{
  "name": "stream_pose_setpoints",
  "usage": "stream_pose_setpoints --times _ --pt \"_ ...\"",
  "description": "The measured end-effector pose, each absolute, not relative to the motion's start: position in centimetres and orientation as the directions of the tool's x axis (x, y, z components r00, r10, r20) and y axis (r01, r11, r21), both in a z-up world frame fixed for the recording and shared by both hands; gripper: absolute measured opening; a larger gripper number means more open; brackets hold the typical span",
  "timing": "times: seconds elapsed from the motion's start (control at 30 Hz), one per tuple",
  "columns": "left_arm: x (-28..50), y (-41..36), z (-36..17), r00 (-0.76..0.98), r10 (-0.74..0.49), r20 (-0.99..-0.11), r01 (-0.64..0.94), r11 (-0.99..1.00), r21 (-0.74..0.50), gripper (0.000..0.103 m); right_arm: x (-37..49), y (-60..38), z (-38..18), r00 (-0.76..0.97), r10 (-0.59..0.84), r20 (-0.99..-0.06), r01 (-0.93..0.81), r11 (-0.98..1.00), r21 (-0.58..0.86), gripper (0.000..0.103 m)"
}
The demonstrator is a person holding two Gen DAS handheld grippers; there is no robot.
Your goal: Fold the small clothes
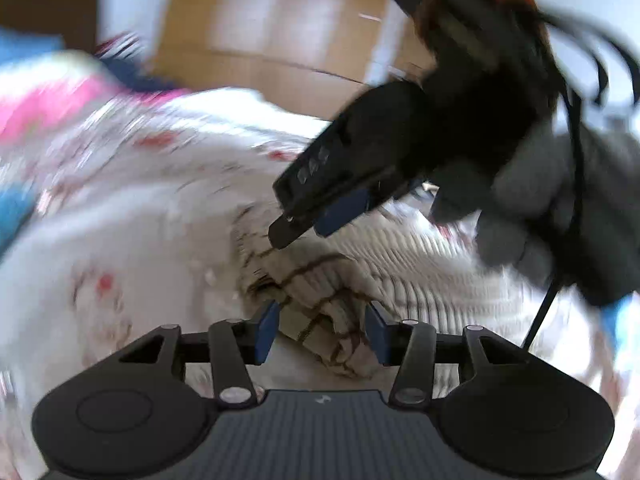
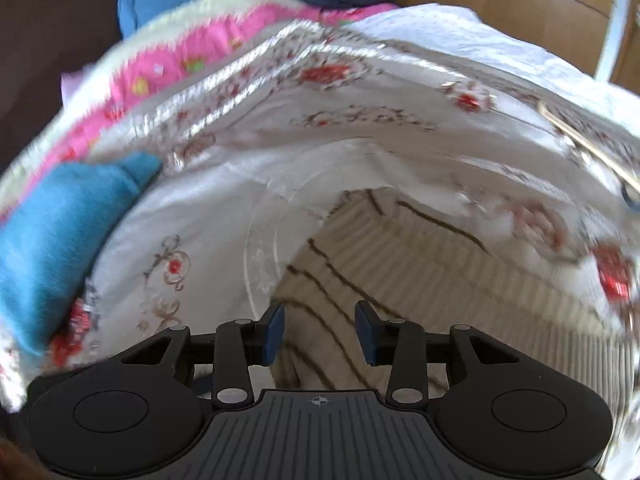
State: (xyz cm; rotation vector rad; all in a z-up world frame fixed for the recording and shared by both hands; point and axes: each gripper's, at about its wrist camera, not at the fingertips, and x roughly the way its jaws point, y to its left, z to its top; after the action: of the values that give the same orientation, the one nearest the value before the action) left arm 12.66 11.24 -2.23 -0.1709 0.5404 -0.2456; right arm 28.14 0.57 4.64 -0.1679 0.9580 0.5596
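**Ribbed cream garment lying between two spread grippers**

The small garment [image 1: 320, 280] is lying on a white cloth with red flower embroidery [image 2: 332, 128], which is covering the whole work surface. It is a cream ribbed knit crossed by thin brown lines forming a loose check. In the left wrist view it is looking bunched and creased, with a folded lump sitting between the blue pads of the left gripper [image 1: 322, 330]. Those jaws are standing spread, and the pads are showing a gap to the knit on each side, so they are not pinching it. In the right wrist view the same knit [image 2: 420, 264] is lying flatter, its far edge running straight across the white cloth.

The right gripper [image 2: 320, 330] is hovering over the garment with its jaws spread and nothing pressed between the pads. Seen from the left, it [image 1: 308, 222] is pointing down at the far part of the knit, held by a grey-gloved hand [image 1: 532, 196].

A blue cloth [image 2: 60, 232] and a pink patterned one [image 2: 192, 52] are lying along the left edge of the white cloth, well apart from the garment. White cloth is lying bare around the knit on the left and far sides. Both views are motion-blurred.
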Motion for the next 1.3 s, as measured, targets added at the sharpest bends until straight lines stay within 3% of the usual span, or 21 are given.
stream_pose_setpoints --times 0.1,0.47,0.5,0.67,0.83,1.0,1.2,1.3 --pt "13.5 11.1 -2.9 0.782 -0.322 -0.534 0.304 0.945 -0.125 0.057 26.0 -4.3 4.3 0.485 0.365 -0.795 -0.461 0.879 0.123 0.038" --pt "17.1 9.0 -4.6 0.695 -0.375 -0.614 0.445 0.894 -0.042 0.055 20.4 -14.9 -0.4 0.475 0.318 -0.82 -0.263 0.941 0.213 0.038" --pt "17.6 9.2 -4.7 0.689 -0.383 -0.615 0.446 0.893 -0.057 0.052 20.2 -15.2 -0.7 0.476 0.32 -0.819 -0.254 0.942 0.221 0.038" --pt "18.8 9.7 -4.2 0.649 -0.432 -0.626 0.44 0.885 -0.154 0.02 19.5 -16.5 -0.8 0.5 0.328 -0.801 -0.214 0.943 0.253 0.032" --pt "17.4 11.1 -3.5 0.635 -0.444 -0.632 0.404 0.888 -0.218 0.017 18.4 -17.1 -0.2 0.518 0.331 -0.789 -0.218 0.943 0.253 0.032" --pt "14.3 15.7 -2.6 0.643 -0.438 -0.629 0.274 0.898 -0.345 0.017 17.6 -17.2 -0.7 0.515 0.305 -0.801 -0.223 0.95 0.219 0.032" --pt "11.3 19.4 -4.2 0.638 -0.306 -0.707 0.095 0.942 -0.322 0.012 17.3 -18.1 -0.8 0.559 0.246 -0.792 -0.165 0.969 0.185 0.032" --pt "10.9 19.2 -3.2 0.682 -0.277 -0.677 0.093 0.951 -0.295 0.012 17.0 -19.5 -0.1 0.595 0.214 -0.774 -0.12 0.977 0.177 0.034"
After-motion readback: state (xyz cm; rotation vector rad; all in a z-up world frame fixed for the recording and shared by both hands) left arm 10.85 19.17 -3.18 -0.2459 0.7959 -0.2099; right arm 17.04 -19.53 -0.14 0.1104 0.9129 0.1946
